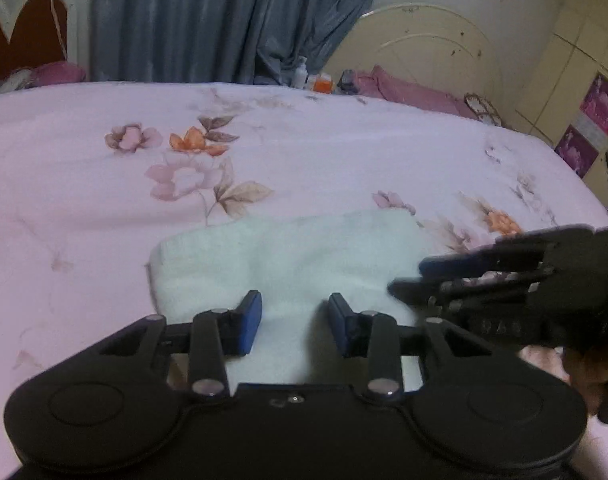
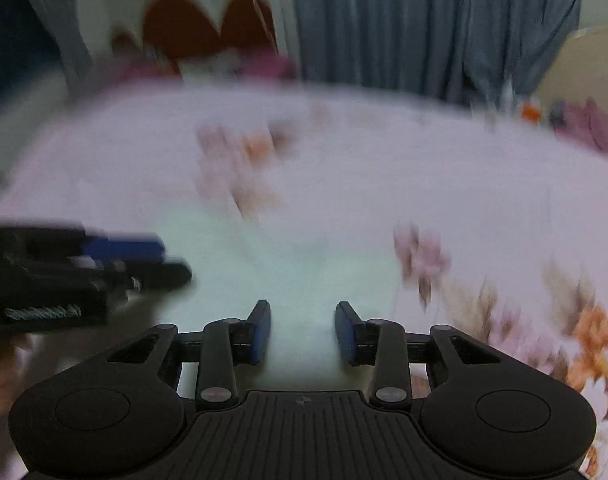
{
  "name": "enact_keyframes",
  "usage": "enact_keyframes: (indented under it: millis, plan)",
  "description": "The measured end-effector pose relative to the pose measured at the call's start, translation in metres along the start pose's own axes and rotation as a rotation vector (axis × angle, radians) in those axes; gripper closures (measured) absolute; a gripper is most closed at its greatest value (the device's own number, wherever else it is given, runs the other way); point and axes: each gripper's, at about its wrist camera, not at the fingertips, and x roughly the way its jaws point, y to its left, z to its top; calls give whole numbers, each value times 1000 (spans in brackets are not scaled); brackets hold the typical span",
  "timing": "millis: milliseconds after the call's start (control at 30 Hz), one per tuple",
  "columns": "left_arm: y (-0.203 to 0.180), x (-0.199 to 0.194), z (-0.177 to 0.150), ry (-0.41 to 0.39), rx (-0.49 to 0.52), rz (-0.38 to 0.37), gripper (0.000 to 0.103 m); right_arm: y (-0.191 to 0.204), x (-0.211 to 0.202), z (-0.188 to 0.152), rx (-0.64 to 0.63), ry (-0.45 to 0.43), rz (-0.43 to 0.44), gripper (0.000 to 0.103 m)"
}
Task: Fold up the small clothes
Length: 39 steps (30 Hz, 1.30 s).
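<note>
Cloth: pale mint, soft terry garment (image 1: 288, 252), lower centre, on pink floral bedsheet (image 1: 304, 152).
Left gripper (image 1: 295, 322): released, over cloth.
Right gripper (image 2: 303, 330): released, over cloth.

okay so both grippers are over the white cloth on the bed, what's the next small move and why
Probably lower both a little and pinch the near edge. The left gripper and right gripper hang open over the white cloth, which lies flat on the floral bedsheet, nothing between the pads.
</note>
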Motion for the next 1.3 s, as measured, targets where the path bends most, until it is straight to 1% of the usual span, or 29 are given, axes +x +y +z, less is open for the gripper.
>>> enact_keyframes:
  millis: [67, 133, 167, 233, 300, 333, 367, 400, 433, 467, 500, 533, 567, 600, 633, 667, 700, 767, 833, 933, 1000, 1067, 1133, 1200, 1233, 1267, 1300]
  plan:
    - [0, -2, 3, 3, -26, -14, 68, -7, 2, 1, 18, -2, -23, 67]
    - [0, -4, 0, -4, -4, -34, 68, -9, 2, -3, 3, -4, -40, 67]
    - [-1, -6, -3, -11, 11, -31, 68, -9, 3, -4, -3, -6, -39, 67]
    - [-1, -13, -4, -29, 7, -28, 68, -8, 2, -3, 4, -5, -38, 67]
    - [-3, -33, -6, -73, -16, -35, 68, -6, -12, -4, 14, -37, -60, 67]
    - [-3, -46, -11, -103, -20, -45, 68, -1, -33, -6, -9, -73, -59, 67]
    - [-4, -57, -18, -125, -29, -43, 68, 4, -47, -11, -27, -100, -29, 67]
    - [-5, -64, -25, -138, -29, -46, 68, 7, -58, -16, -35, -106, 9, 67]
    - [-7, -70, -32, -146, -28, -48, 71, 14, -66, -24, -64, -106, 54, 67]
    - [-10, -73, -40, -147, -27, -47, 72, 22, -71, -34, -119, -102, 75, 67]
    - [-12, -72, -48, -131, -19, -40, 72, 30, -71, -43, -178, -87, 71, 67]
    - [-13, -68, -54, -105, -11, -35, 72, 35, -64, -52, -230, -65, 37, 67]
    - [-15, -63, -60, -91, -13, -34, 72, 34, -55, -57, -251, -50, -27, 67]
    - [-16, -63, -64, -93, -19, -31, 72, 26, -51, -58, -214, -50, -32, 67]
    - [-20, -65, -65, -91, -11, -27, 72, 16, -49, -55, -140, -40, -7, 65]
    - [-25, -68, -65, -89, 7, -10, 72, 12, -50, -52, -112, -30, -7, 62]
    - [-29, -73, -66, -92, 14, 9, 72, 15, -52, -50, -118, -32, -16, 62]
    - [-33, -87, -74, -104, -2, 4, 72, 27, -66, -51, -145, -60, -15, 62]
    - [-38, -100, -88, -103, -13, 21, 72, 36, -87, -62, -158, -80, 31, 62]
    - [-47, -113, -111, -90, -37, 37, 72, 48, -107, -91, -193, -60, 91, 66]
    - [-49, -113, -124, -65, -48, 65, 72, 53, -103, -109, -225, -25, 75, 66]
    - [-52, -109, -132, -38, -59, 121, 72, 48, -90, -122, -209, 26, 34, 67]
    - [-57, -116, -134, -40, -79, 164, 72, 38, -95, -127, -149, 26, 36, 67]
    - [-63, -126, -135, -56, -96, 191, 72, 33, -111, -128, -121, -13, 25, 67]
    - [-67, -132, -136, -63, -97, 200, 66, 31, -123, -130, -107, -38, 34, 67]
    - [-71, -138, -138, -70, -98, 211, 64, 28, -133, -133, -87, -57, 48, 67]
    - [-76, -144, -140, -76, -99, 219, 57, 25, -145, -137, -62, -79, 57, 67]
